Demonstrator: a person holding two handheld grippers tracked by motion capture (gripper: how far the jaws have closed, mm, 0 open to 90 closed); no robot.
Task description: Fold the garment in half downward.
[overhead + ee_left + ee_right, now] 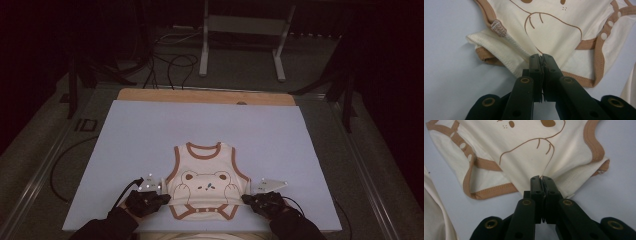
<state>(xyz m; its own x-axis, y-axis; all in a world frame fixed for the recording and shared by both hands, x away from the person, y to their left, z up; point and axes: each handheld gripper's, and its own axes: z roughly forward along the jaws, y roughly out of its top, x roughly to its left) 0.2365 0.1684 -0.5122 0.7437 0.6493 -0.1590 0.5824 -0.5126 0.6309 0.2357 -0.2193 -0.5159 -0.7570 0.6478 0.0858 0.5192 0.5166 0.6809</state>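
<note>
A cream sleeveless baby bodysuit (205, 180) with brown trim and a bear print is laid flat, front up, on the near middle of a pale blue mat (150, 135), neck opening towards the far side and snap crotch towards the person. A row of pale snaps (610, 23) is seen along the brown crotch band. The left gripper (541, 58) is clamped on the fabric at the bodysuit's lower left side seam, jaws pressed together with cloth pinched between them; the side hem beside it is folded up, showing the inner stitching. The right gripper (541, 179) is likewise clenched on the lower right side seam. In the high view both grippers are seen at the garment's bottom corners, dark sleeves entering from the near edge. A wooden table edge (205, 96) is visible beyond the mat.
</note>
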